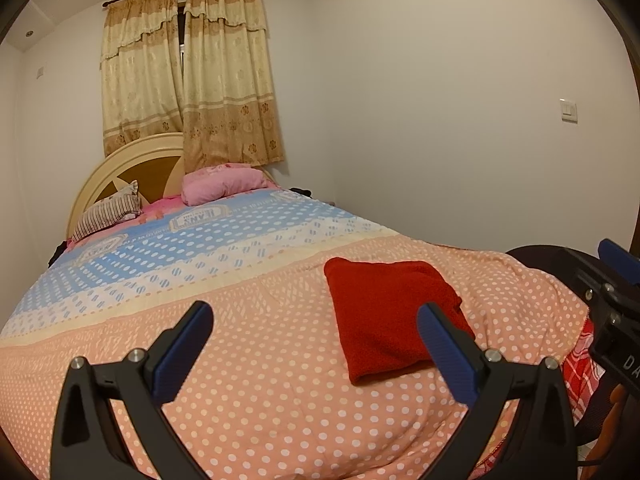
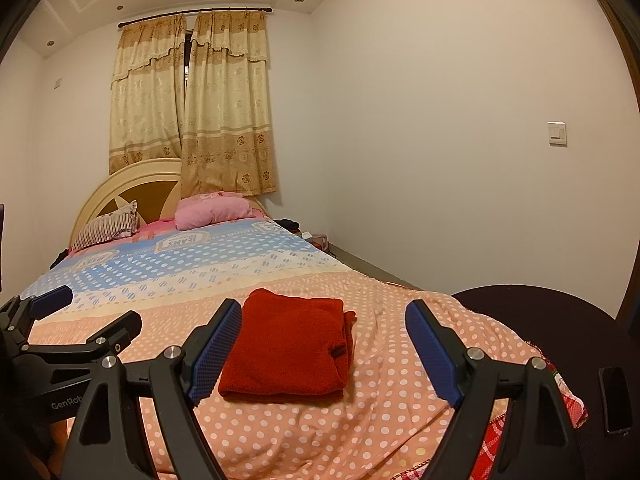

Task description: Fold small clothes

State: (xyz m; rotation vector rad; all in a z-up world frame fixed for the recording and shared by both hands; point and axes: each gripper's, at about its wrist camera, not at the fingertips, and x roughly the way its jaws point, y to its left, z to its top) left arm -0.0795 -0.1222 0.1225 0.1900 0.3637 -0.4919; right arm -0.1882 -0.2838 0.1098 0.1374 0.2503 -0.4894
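Note:
A red garment [image 1: 388, 312] lies folded into a flat rectangle on the orange polka-dot bedspread [image 1: 260, 360] near the foot of the bed. It also shows in the right wrist view [image 2: 288, 344]. My left gripper [image 1: 316, 328] is open and empty, held above the bed to the left of the garment. My right gripper [image 2: 324, 328] is open and empty, hovering just short of the garment, which lies between its blue fingers [image 2: 216, 348]. Neither gripper touches the cloth.
The bed runs back to a round headboard [image 2: 120, 188] with a striped pillow [image 2: 108, 226] and a pink pillow [image 2: 212, 210]. A dark round chair or stool [image 2: 560, 320] with a phone [image 2: 616, 398] stands at the right. White wall is on the right.

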